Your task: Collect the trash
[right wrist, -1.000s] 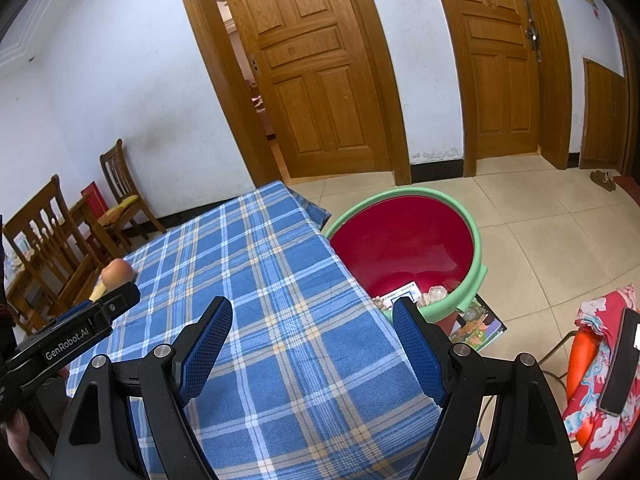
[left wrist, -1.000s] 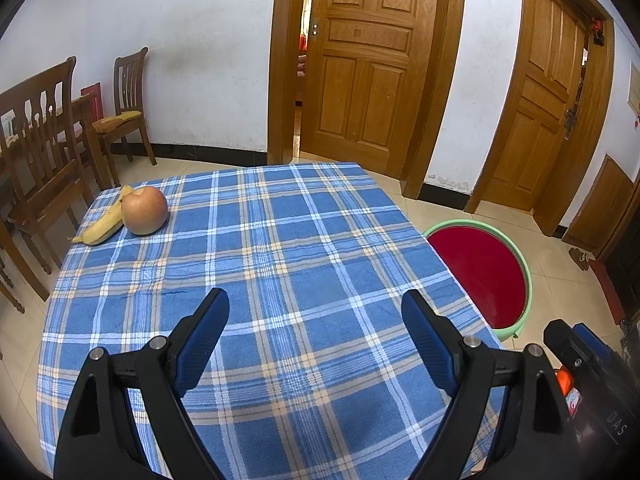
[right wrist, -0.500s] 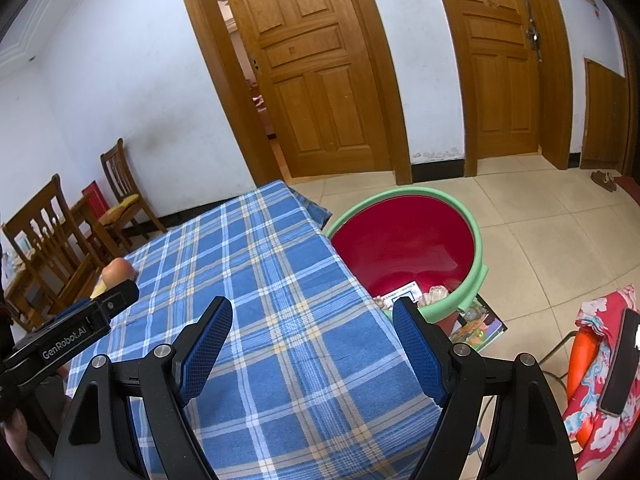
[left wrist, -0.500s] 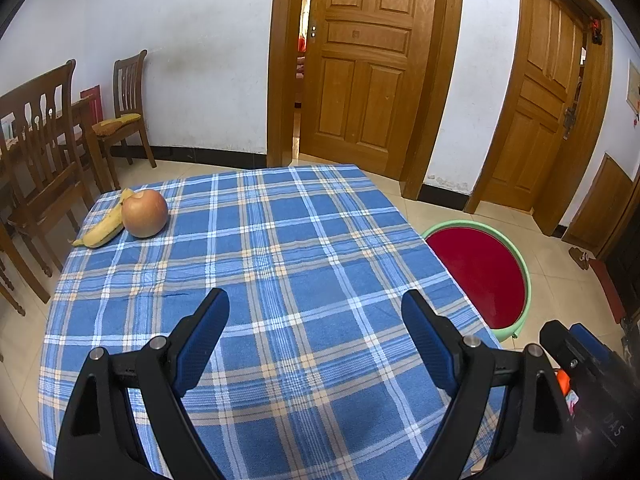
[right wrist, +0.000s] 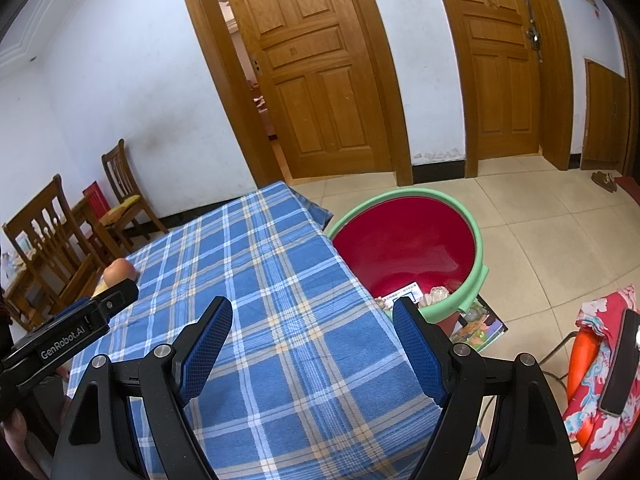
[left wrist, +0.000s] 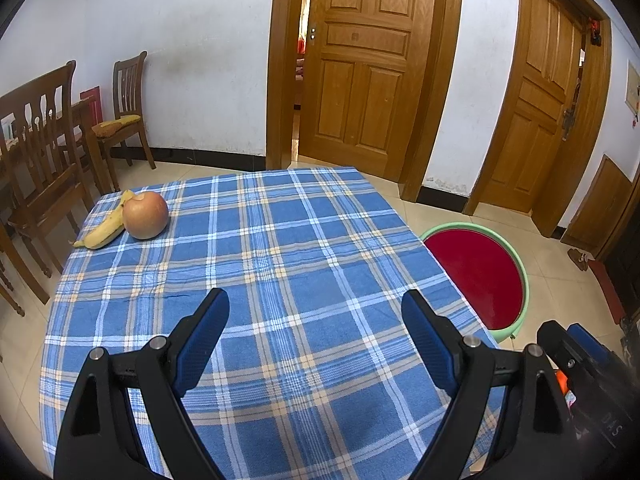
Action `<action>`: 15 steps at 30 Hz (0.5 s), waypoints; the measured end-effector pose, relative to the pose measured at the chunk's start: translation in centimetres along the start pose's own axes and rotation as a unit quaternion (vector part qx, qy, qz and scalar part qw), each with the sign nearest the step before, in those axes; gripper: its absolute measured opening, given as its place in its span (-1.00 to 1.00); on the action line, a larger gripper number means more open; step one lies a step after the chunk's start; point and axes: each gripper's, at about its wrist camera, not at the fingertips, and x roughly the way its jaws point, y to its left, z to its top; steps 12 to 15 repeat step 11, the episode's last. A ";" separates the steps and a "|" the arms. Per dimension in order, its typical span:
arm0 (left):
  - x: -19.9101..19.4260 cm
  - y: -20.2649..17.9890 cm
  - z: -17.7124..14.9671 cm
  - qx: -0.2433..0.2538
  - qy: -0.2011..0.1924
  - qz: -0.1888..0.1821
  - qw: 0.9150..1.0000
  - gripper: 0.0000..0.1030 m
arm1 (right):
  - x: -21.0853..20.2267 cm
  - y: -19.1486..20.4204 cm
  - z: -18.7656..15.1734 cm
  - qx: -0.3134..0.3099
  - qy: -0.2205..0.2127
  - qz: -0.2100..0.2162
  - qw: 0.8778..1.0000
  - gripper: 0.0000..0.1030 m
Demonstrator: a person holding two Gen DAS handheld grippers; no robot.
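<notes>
Trash already lies in the red basin (right wrist: 404, 248) beside your plaid-covered table (left wrist: 280, 280), paper scraps (right wrist: 404, 294) at its bottom. An apple (left wrist: 145, 215) touching a banana peel (left wrist: 102, 232) waits at the far corner. Your left gripper (left wrist: 316, 340) and right gripper (right wrist: 312, 344) both gape, holding nothing.

White walls (left wrist: 200, 40), wooden doors (left wrist: 360, 72), tiled floor (right wrist: 540, 232)

Black claw (left wrist: 315, 308), blue textured pads (left wrist: 204, 334), silver screws
</notes>
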 end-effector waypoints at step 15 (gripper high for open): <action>-0.1 -0.1 0.4 0.000 0.002 -0.003 1.000 0.70 | 0.0 0.1 0.0 0.001 0.000 -0.001 1.000 0.61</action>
